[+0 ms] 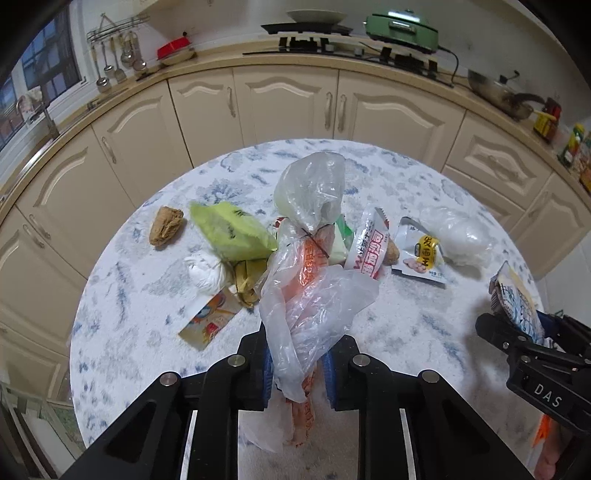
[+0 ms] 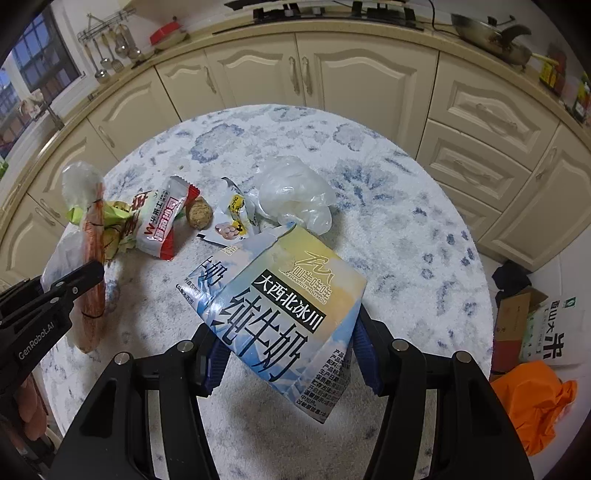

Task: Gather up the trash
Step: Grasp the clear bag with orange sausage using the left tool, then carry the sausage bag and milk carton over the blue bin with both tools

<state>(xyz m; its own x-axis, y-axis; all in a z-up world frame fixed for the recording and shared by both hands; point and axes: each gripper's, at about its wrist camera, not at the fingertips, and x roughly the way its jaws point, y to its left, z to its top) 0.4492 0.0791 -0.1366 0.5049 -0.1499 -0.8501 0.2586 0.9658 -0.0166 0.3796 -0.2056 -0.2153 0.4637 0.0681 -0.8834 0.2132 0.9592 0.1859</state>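
Note:
My left gripper (image 1: pixel 297 369) is shut on a clear plastic bag (image 1: pixel 310 302) with an orange wrapper inside; the knotted bag stands up between the blue pads above the round table (image 1: pixel 406 332). My right gripper (image 2: pixel 290 358) is shut on a flattened blue and yellow milk carton (image 2: pixel 280 302), held tilted over the table. In the left wrist view the carton (image 1: pixel 517 299) shows at the right edge. Loose trash lies mid-table: a green wrapper (image 1: pixel 232 232), a red and white wrapper (image 2: pixel 162 225), a small sachet (image 2: pixel 232 221), crumpled clear plastic (image 2: pixel 295 192), a brown lump (image 1: pixel 166 225) and a white wad (image 1: pixel 207 273).
Cream cabinets (image 1: pixel 288 103) curve behind the table under a counter with a hob (image 1: pixel 351 48) and a pan (image 2: pixel 491 33). On the floor to the right lie an orange bag (image 2: pixel 532 398), a cardboard box (image 2: pixel 517 317) and a rice sack (image 2: pixel 557 332).

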